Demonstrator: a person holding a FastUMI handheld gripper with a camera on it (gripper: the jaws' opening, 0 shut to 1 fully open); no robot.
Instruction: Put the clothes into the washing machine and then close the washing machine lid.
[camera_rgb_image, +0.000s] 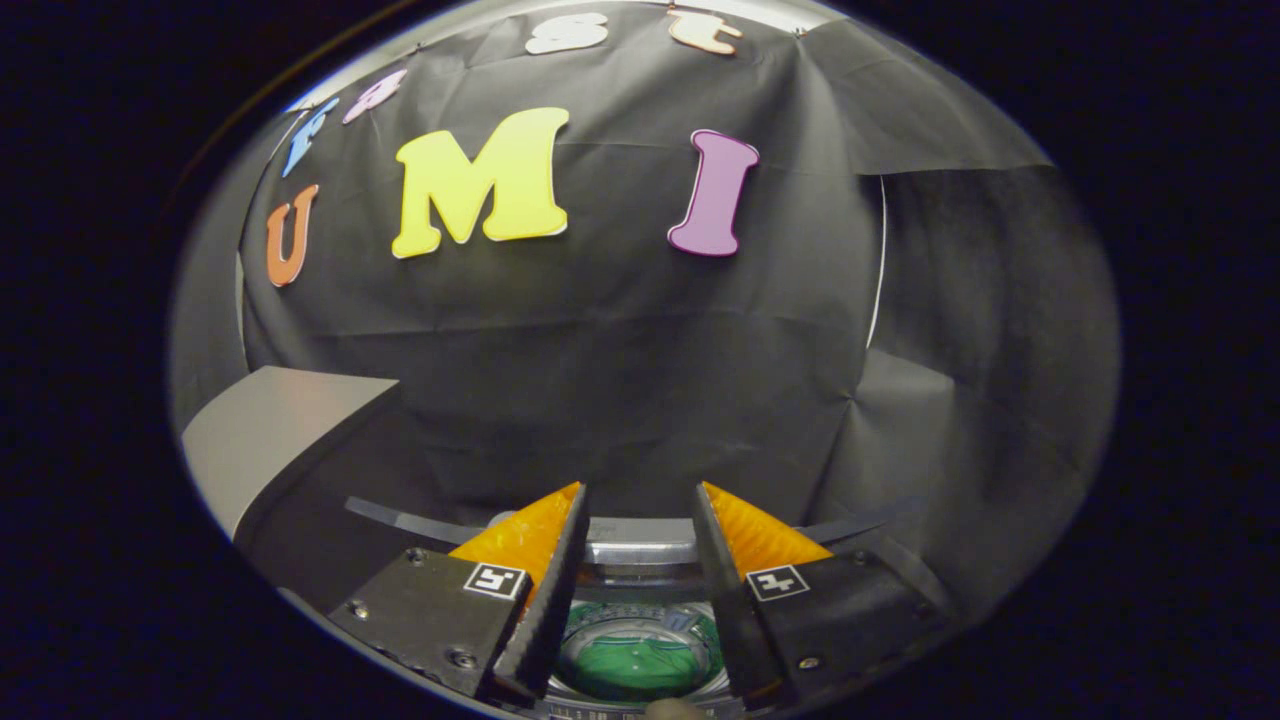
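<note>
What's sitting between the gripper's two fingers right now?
In the gripper view, the open gripper grips nothing. Through the gap, lower down, shows the washing machine opening with green clothes inside.

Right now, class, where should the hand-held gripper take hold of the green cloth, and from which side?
Take a raised fold near the cloth's middle, coming straight down from above: it lies bunched in the washer's round tub, whose rim blocks every side. The hand-held gripper is open over it.
</note>
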